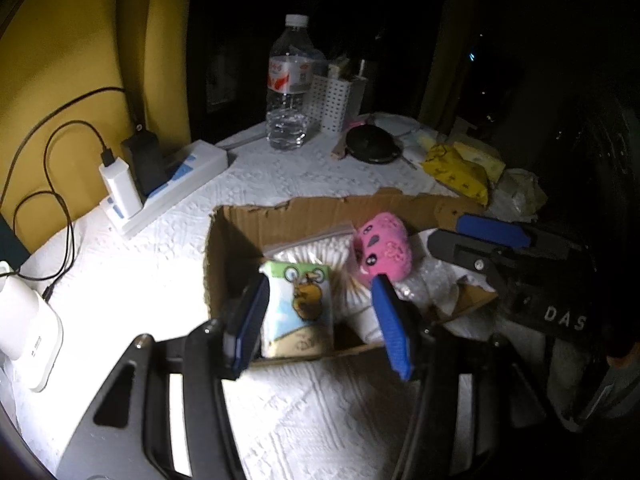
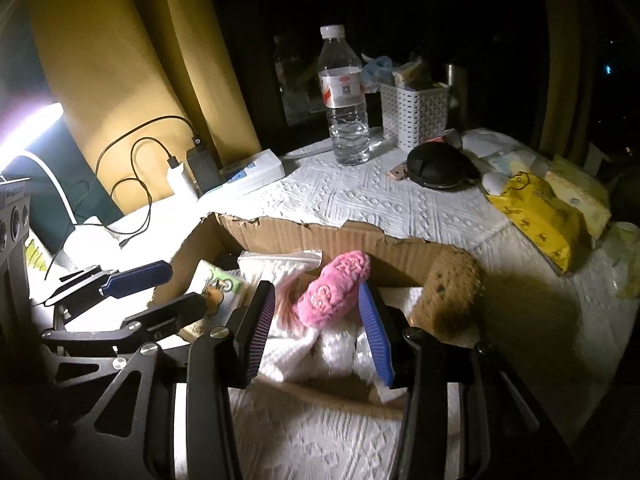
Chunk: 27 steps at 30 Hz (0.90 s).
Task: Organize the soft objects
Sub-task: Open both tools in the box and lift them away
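Nearest the table's front edge, the left gripper [image 1: 320, 320] is hanging part-open over the cardboard box [image 1: 240, 240], its 2 pads straddling the cartoon tissue pack [image 1: 298, 312] without visibly pressing it. Beside it, the right gripper [image 2: 316, 328] is also standing part-open and empty-handed, just short of the pink plush [image 2: 336, 288]. Deeper in, a bag of cotton swabs [image 1: 320, 246] is lying against the box's far wall. Further back, a water bottle [image 2: 346, 96] is standing. Risk: crowded fingers could collide or snag the torn box rim.
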### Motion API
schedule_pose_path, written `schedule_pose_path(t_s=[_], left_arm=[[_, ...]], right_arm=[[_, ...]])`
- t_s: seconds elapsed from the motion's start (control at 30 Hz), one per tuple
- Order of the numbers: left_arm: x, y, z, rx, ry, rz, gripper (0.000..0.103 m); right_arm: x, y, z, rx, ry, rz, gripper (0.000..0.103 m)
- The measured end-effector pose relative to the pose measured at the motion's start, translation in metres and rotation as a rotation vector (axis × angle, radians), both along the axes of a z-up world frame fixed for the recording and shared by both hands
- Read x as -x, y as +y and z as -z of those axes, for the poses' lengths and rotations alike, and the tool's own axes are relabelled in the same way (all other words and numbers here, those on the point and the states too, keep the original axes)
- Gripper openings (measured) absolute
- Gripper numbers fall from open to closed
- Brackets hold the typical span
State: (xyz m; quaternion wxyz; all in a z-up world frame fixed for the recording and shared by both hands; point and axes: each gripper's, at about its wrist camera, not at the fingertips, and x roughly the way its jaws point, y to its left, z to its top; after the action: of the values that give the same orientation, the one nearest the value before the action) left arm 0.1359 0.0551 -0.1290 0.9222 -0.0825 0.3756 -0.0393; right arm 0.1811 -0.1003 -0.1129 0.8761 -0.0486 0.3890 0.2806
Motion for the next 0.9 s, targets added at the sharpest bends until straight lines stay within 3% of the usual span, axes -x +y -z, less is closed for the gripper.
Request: schedule_pose_path(t_s=[0.77, 0.87, 0.9], left_arm=[[0.057, -0.028, -0.065, -0.029, -0.123, 0.017, 0.055], [0.066, -0.03, -0.072, -0.04, -0.137, 0.006, 0.061], [0.07, -0.031, -0.075, -0.035, -0.146, 0.006, 0.068]], right_arm=[[0.08, -0.049, -0.054, -0.022, -0.118, 0.09, 0.052], [0.09, -0.054, -0.063, -0.03, -0.135, 0.096, 0.052], [0.093, -0.055, -0.065, -0.034, -0.14, 0.097, 0.052]])
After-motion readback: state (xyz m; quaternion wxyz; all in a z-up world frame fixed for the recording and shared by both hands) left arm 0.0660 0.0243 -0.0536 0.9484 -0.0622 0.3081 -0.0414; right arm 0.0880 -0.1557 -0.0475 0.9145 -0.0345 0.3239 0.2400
